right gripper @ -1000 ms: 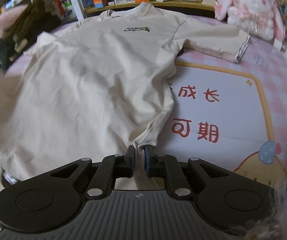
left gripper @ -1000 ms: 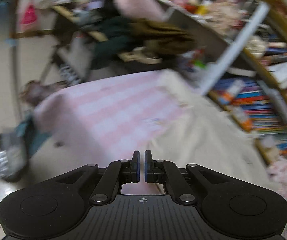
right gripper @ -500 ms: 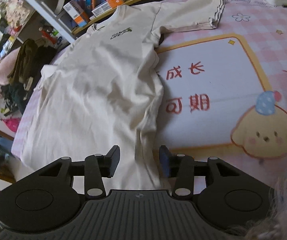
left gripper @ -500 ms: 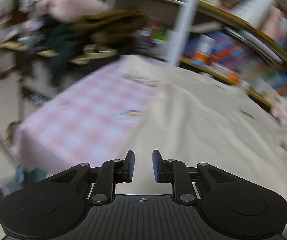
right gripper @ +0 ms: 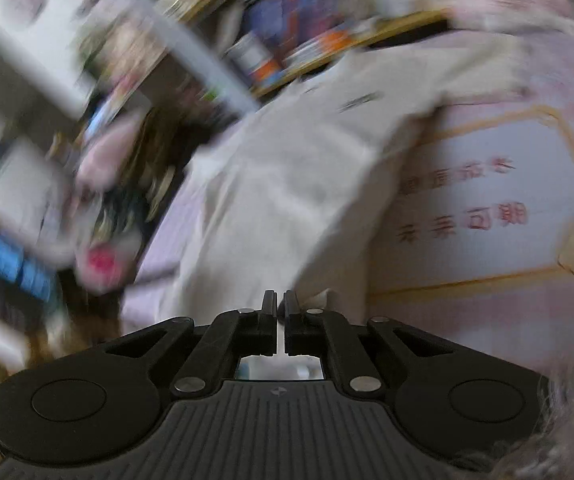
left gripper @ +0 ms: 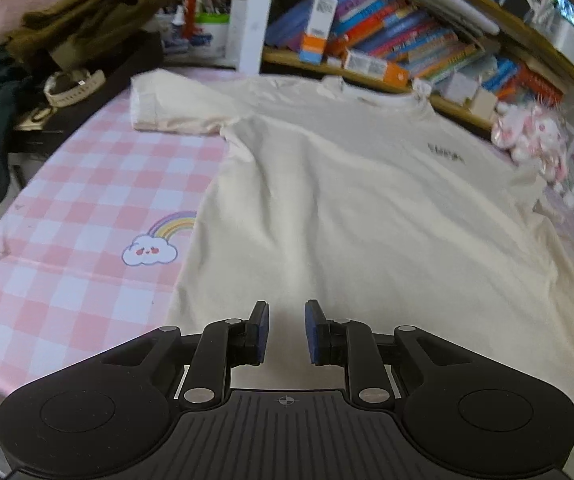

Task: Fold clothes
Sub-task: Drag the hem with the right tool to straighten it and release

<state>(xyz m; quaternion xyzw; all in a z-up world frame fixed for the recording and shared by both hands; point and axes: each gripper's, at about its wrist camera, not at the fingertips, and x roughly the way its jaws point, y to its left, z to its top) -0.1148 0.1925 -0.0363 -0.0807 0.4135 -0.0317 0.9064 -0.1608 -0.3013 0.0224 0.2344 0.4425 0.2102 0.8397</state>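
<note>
A cream T-shirt [left gripper: 347, 200] lies flat, front up, on the pink checked tablecloth [left gripper: 67, 240], its collar towards the bookshelf. My left gripper [left gripper: 285, 320] hovers over the shirt's bottom hem near its left corner, open, with nothing between the pads. The right wrist view is heavily blurred. In it the T-shirt [right gripper: 279, 184] rises in a ridge along its right edge up to my right gripper [right gripper: 280, 300], whose jaws are shut on that corner of the fabric.
A bookshelf [left gripper: 387, 40] full of books runs behind the table. A pile of dark and olive clothes [left gripper: 79, 20] sits at the back left. A pink plush toy [left gripper: 527, 140] lies at the right. A cartoon mat with red characters [right gripper: 487, 200] lies right of the shirt.
My left gripper opened and swung round over the shirt's hem. My right gripper opened wide, then shut on the shirt's corner and lifted, rolling leftwards.
</note>
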